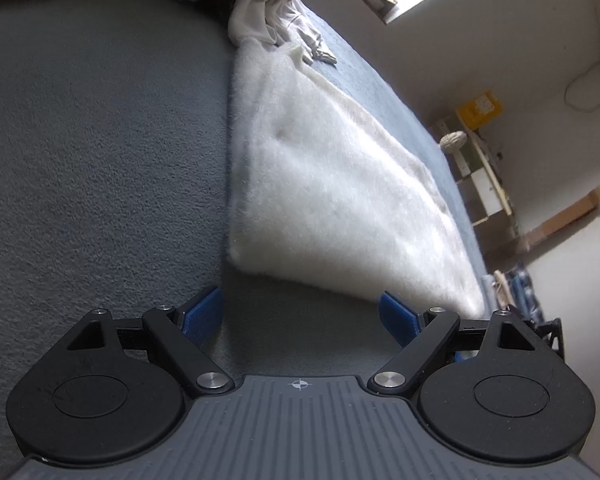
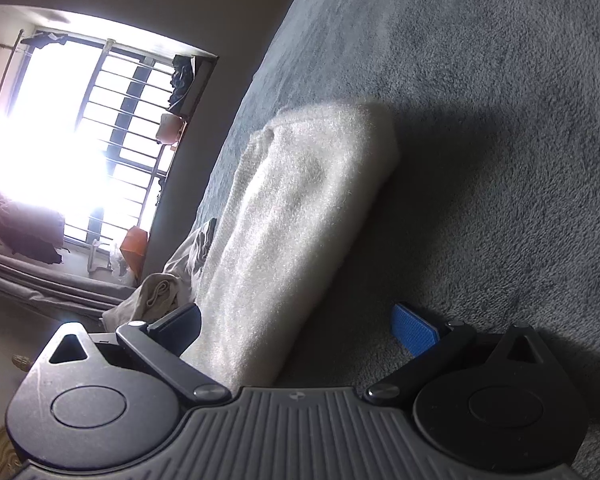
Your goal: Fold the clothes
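L gripper jaws wide, empty, just short of folded white fuzzy garment on grey bed cover. R gripper jaws wide too, garment end between them, pads seemingly not pressing.

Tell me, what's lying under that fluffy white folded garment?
The white garment rests on a grey fleecy bedcover, visible all around it. Anything directly beneath it is covered.

No words, brands or numbers can be read in either view. The yellow box on the far shelf is too blurred to read.
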`<state>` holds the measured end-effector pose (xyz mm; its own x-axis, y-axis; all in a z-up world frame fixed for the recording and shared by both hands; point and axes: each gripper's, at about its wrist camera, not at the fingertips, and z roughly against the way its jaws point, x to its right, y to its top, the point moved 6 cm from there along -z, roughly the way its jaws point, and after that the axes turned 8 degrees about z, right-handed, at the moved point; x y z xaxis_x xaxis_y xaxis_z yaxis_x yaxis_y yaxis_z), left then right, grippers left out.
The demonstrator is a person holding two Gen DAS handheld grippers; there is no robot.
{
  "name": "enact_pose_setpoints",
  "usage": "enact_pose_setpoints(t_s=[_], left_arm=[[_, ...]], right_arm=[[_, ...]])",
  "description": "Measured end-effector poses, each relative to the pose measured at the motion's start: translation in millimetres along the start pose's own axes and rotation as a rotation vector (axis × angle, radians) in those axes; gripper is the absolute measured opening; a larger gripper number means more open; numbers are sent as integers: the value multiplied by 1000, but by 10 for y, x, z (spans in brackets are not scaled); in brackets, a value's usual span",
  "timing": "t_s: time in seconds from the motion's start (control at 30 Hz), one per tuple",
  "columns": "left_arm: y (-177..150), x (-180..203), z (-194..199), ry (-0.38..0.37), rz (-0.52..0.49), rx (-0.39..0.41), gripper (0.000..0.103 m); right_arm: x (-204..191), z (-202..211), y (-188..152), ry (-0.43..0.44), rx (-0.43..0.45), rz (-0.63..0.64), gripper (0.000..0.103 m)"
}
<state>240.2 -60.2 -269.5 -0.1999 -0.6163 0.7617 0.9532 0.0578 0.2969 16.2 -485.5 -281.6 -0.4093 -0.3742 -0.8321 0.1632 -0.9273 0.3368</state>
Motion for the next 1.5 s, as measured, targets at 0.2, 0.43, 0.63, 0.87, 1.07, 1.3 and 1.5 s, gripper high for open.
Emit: enact_pose_setpoints(t_s=[0.2, 0.43, 0.63, 0.87, 1.07, 1.3, 1.5], left_arm=[[7, 107, -121, -53, 4, 11, 93], [73, 166, -261, -79, 42, 48, 93], [125, 85, -205, -89, 133, 96, 85], [171, 4, -184, -90, 176, 127, 75], [222, -43, -196, -79, 180, 142, 58], [250, -36, -175, -111, 152, 138, 23], [180, 101, 31, -120, 81, 171, 12]], right_arm=[[26, -111, 58, 44, -1, -110, 103], [182, -265, 204, 9, 27, -213, 103], [352, -322, 336, -19, 75, -314, 102], [460, -375, 412, -33, 130, -356, 99], [453, -595, 575, -60, 138, -333, 81], [321, -713, 598, -176, 106, -191, 39], [43, -516, 584, -202, 145, -100, 22]])
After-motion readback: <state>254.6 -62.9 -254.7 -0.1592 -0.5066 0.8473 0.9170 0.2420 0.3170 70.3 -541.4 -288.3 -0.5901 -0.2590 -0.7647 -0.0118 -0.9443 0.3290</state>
